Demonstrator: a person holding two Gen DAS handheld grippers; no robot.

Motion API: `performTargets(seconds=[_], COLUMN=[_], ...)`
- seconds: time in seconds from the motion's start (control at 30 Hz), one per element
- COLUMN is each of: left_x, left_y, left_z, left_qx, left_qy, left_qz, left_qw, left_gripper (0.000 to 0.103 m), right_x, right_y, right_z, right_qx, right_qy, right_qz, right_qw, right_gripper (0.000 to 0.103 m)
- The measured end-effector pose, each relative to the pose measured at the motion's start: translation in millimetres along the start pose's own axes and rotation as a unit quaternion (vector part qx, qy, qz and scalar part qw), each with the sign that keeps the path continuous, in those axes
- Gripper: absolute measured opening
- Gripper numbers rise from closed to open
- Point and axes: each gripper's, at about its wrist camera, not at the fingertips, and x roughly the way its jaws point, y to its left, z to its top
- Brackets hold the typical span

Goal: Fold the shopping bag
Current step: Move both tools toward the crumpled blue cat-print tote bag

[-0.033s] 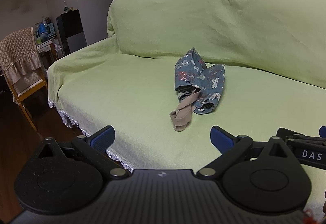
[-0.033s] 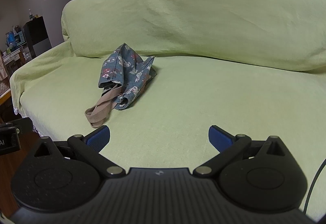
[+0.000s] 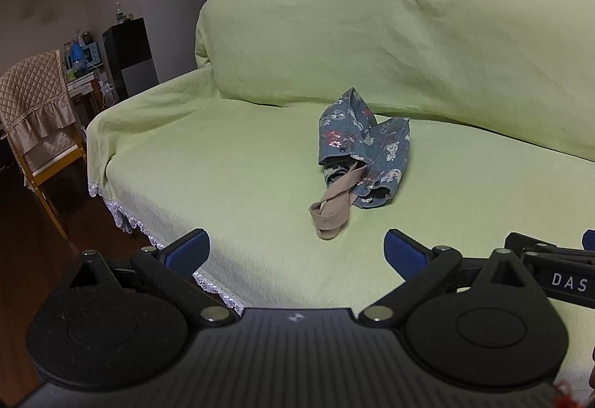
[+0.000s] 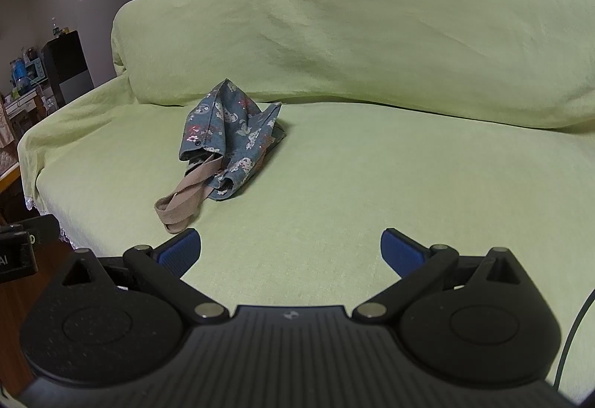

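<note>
Bag job not started. Crumpled blue flowery cloth shopping bag (image 3: 366, 148) (image 4: 232, 136) sits in heap on seat of sofa under light green cover (image 3: 223, 166) (image 4: 372, 166), near backrest. Beige strap handles (image 3: 333, 209) (image 4: 182, 201) flop out front, twisted. Bag mouth dark; cannot tell what is inside. Left gripper (image 3: 295, 252) jaws spread wide, holding nothing, well apart from bag. Right gripper (image 4: 290, 250) same. All folding left: flatten, tidy straps, fold.
</note>
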Motion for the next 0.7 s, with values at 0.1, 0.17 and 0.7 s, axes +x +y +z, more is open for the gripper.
performTargets(seconds=[0.1, 0.17, 0.7], left_x=[1, 5, 5], left_y=[-1, -4, 2], left_z=[1, 4, -1], left_qx=[0.001, 0.001, -0.011], left_qy=[-0.002, -0.001, 0.000], left_qz=[-0.002, -0.003, -0.005], left_qw=[1.0000, 1.0000, 0.9999], left_gripper=[0.101, 0.101, 0.101], right_x=[-3, -5, 0], right_y=[5, 8, -5], right_z=[-1, -1, -2], right_qx=[-0.001, 0.000, -0.009], right_qy=[0.000, 0.000, -0.003], right_qz=[0.001, 0.003, 0.004], right_qw=[1.000, 1.000, 1.000], right_gripper=[0.102, 0.102, 0.102])
